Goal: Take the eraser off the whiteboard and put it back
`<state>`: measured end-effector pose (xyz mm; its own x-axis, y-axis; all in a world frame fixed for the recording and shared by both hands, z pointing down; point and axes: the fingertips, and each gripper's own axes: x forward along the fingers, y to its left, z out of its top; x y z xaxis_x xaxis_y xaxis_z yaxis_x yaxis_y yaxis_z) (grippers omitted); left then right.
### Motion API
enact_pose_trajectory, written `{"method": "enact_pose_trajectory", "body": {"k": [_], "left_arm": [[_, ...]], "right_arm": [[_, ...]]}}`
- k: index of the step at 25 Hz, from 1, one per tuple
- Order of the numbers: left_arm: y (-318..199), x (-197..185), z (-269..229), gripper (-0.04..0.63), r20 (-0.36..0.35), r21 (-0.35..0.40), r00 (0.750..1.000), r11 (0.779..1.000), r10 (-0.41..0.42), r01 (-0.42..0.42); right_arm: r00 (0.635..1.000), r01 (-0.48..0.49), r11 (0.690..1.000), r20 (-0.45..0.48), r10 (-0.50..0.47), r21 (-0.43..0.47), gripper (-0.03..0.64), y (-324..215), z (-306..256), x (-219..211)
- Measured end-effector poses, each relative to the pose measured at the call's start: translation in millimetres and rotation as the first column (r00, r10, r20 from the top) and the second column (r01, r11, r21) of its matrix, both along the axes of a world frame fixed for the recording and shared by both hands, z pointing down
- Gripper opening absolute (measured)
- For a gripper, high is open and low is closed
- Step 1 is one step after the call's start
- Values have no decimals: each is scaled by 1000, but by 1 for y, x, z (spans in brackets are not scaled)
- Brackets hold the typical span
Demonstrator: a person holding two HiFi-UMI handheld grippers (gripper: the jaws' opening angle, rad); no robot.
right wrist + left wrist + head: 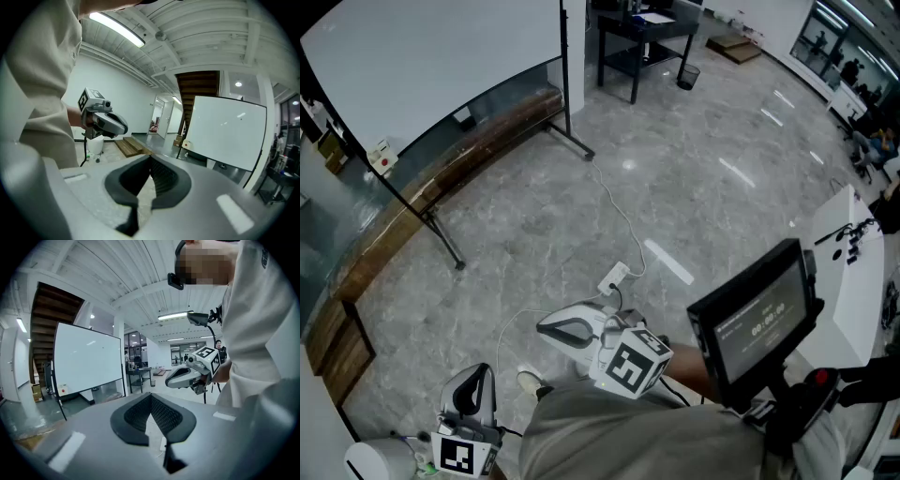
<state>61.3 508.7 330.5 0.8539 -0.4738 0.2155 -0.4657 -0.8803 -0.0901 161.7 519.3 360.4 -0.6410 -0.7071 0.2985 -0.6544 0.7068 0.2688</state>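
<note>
A large whiteboard [422,66] on a black stand fills the upper left of the head view. A small white eraser [382,157] with a red spot clings near its lower left corner. Both grippers hang low, close to the person's body and far from the board. My left gripper [476,371] is at the bottom left, and my right gripper [546,328] is in the middle with its marker cube [630,366] behind it. In the left gripper view the jaws meet at the left gripper [151,395], empty; the eraser [62,390] is distant. The right gripper [150,157] is likewise shut and empty, with the eraser [187,144] far ahead.
A power strip [614,277] with a white cable lies on the marble floor between me and the board. A wooden bench [441,178] runs behind the board's stand. A black table [642,37] stands at the back, a monitor [759,319] and a white table [853,272] at the right.
</note>
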Motion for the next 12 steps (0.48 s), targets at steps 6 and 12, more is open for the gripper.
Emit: {"method": "enact_pose_trajectory", "body": {"k": [6,12], "left_arm": [[3,-3,3,5,11,-8,1000,1000,-12,12],[12,-2,-10,5,39,29,999,999,-22,21]], "right_arm": [[1000,-3,999,23,4,-40,3,3,-4,-2],[999,-32,999,8,32,11,3,29,-11,23]]}}
